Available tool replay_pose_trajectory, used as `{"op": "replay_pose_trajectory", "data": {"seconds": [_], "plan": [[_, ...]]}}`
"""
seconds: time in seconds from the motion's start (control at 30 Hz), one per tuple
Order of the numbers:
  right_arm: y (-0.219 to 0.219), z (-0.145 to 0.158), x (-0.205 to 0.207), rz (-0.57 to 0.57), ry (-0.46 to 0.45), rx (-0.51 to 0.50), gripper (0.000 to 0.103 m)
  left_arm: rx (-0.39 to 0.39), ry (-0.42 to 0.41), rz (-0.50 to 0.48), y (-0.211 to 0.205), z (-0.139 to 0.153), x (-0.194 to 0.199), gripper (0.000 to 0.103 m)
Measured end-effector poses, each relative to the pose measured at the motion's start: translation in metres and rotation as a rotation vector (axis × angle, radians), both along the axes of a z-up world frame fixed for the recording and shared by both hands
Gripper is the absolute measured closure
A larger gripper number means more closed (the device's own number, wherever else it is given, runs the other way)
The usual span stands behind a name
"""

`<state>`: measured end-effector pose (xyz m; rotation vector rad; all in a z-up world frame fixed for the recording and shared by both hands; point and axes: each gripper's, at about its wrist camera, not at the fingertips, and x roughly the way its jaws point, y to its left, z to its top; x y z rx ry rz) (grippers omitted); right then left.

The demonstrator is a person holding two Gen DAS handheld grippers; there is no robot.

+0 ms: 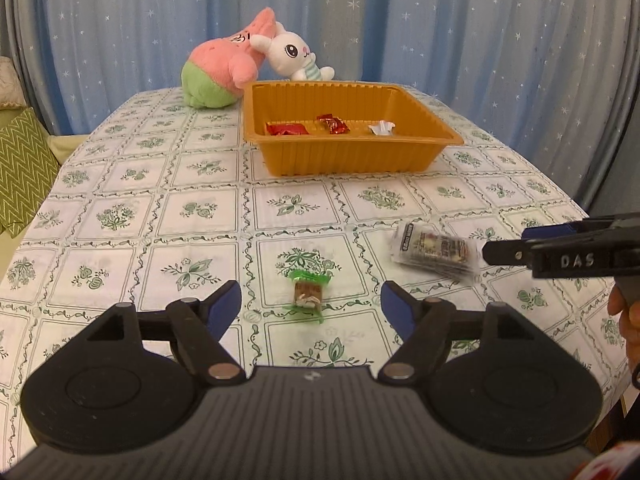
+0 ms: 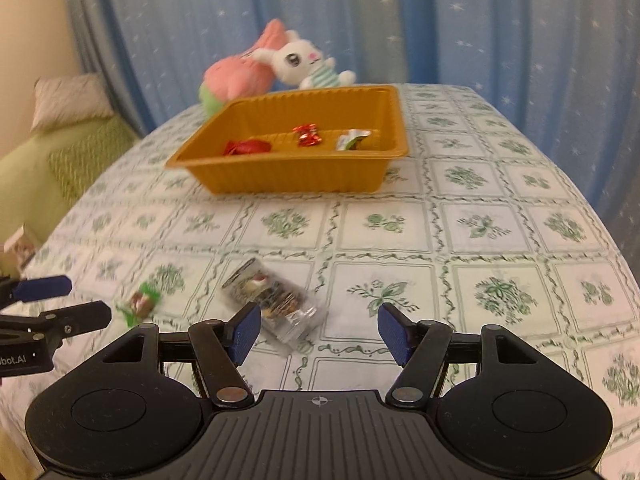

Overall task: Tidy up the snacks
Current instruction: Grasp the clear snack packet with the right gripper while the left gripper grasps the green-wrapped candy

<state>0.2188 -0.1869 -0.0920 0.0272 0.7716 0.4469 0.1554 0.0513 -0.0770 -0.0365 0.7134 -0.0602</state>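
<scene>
An orange tray [image 1: 344,156] [image 2: 288,178] stands at the table's middle with three wrapped snacks inside: a red one [image 1: 285,129], a red-and-gold one [image 1: 333,124] and a white one [image 1: 382,127]. A green-wrapped candy [image 1: 307,295] [image 2: 141,303] lies on the cloth just ahead of my left gripper [image 1: 311,309], which is open and empty. A clear packet of dark snacks [image 1: 434,249] [image 2: 272,300] lies close in front of my right gripper [image 2: 318,332], also open and empty; its left pad [image 2: 246,332] is next to the packet.
A pink-and-green plush [image 1: 218,70] and a white rabbit plush [image 1: 292,54] sit behind the tray. A green sofa with cushions [image 1: 20,168] stands left of the table. A blue starred curtain hangs behind. A hand [image 1: 628,320] holds the right gripper.
</scene>
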Motion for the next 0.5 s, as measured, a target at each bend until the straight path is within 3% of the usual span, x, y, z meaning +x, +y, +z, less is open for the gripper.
{"op": "replay_pose_trajectory", "data": {"seconds": [0.4,0.5], "plan": [[0.039,-0.023,0.013,0.169,-0.065,-0.212,0.038,-0.025,0.03,0.016,0.002,-0.012,0.011,0.029],[0.043,-0.028,0.021,0.201,-0.058,-0.221,0.038,-0.034,0.033,0.023,0.004,-0.014,0.013,0.029]]}}
